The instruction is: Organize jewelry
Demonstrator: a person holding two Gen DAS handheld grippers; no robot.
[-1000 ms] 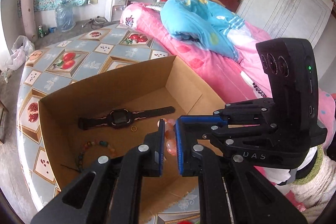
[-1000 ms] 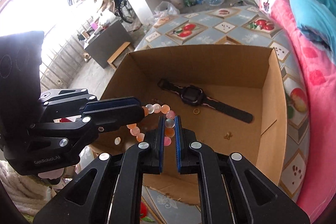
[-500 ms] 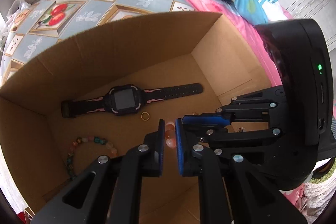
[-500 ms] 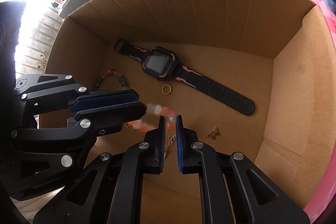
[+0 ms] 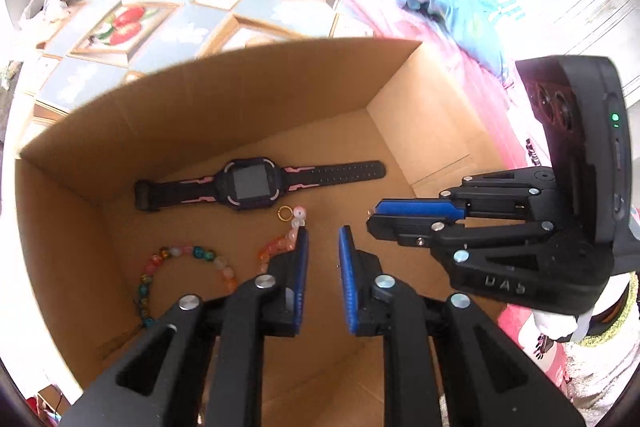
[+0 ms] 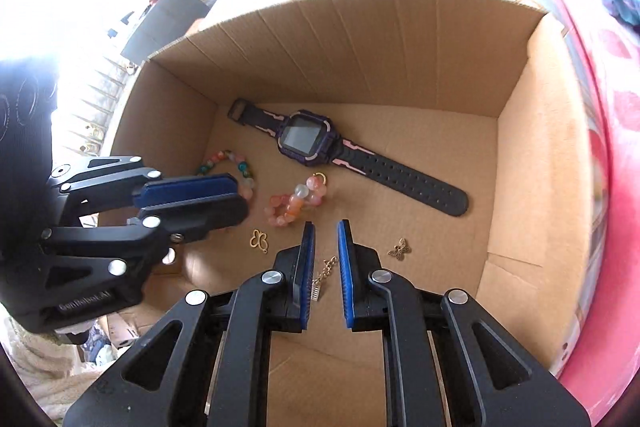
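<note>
An open cardboard box (image 5: 420, 115) (image 6: 520, 155) holds the jewelry. A pink-orange bead bracelet (image 6: 296, 203) (image 5: 280, 241) lies loose on its floor beside a small gold ring (image 5: 284, 213) (image 6: 320, 177). A black and pink watch (image 5: 248, 183) (image 6: 312, 141) lies behind it. A multicoloured bead bracelet (image 5: 180, 259) (image 6: 236, 163) lies at the left. My left gripper (image 5: 323, 231) is open and empty above the box floor. My right gripper (image 6: 325, 225) is open and empty, with a gold chain (image 6: 322, 277) lying between its fingers.
Two small gold butterfly charms (image 6: 259, 240) (image 6: 400, 248) lie on the box floor. The box stands on a fruit-patterned tablecloth (image 5: 160, 11). A bed with pink bedding (image 5: 400, 7) and a blue pillow is to the right.
Both grippers held the pink-orange bracelet between them and lowered it into the box. Both have opened and the bracelet now lies on the box floor.
</note>
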